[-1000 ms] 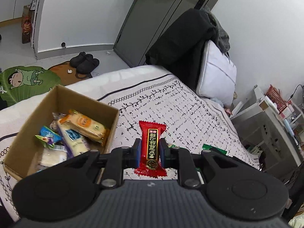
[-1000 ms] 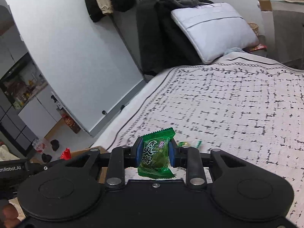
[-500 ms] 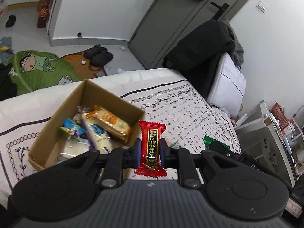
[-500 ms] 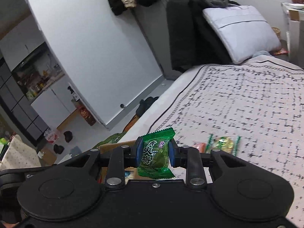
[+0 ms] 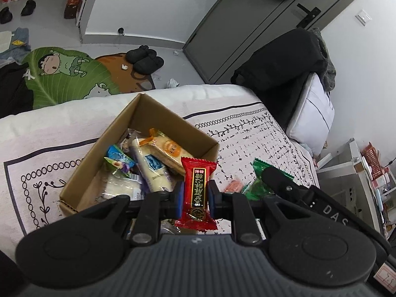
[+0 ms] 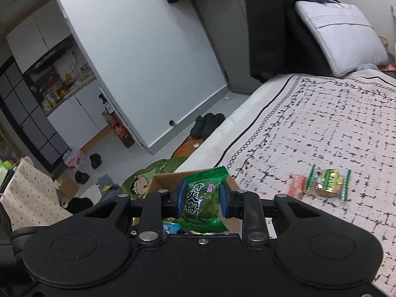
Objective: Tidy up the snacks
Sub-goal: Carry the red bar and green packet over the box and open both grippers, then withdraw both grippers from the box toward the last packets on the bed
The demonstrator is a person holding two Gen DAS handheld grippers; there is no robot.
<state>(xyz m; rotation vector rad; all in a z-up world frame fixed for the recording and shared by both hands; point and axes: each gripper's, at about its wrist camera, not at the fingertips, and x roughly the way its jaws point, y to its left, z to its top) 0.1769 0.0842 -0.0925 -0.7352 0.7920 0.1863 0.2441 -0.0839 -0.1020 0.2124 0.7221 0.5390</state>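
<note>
A: Box status?
B: Cardboard box (image 5: 158, 113) sits open on the bed (image 5: 49, 133), near the bed's foot edge. Inside: an orange-labelled cracker pack (image 5: 168, 148), a long white pack (image 5: 153, 170), a blue-green sweet (image 5: 118, 158), a clear pack (image 5: 121, 188) at the bottom. Packs are piled, floor of the box partly bare on the left side.
A: Grippers?
B: Left gripper (image 5: 195, 195) is clamped on a red packet (image 5: 198, 190) — held upright, over the box's near right corner. Right gripper (image 6: 201, 198) is closed on a green packet (image 6: 203, 198), held upright; the box rim (image 6: 163, 180) shows just behind it.
A: Anything loose?
B: On the bedspread right of the box: a pink sweet (image 6: 297, 185) and a clear green-striped sweet (image 6: 329, 180), just beside each other — well clear of the bed's side edge.
A: Room to move?
B: Bare bedspread beyond the sweets up to the pillow (image 6: 341, 29). Slippers (image 5: 146, 58) and a cartoon mat (image 5: 66, 74) on the floor past the foot edge.
</note>
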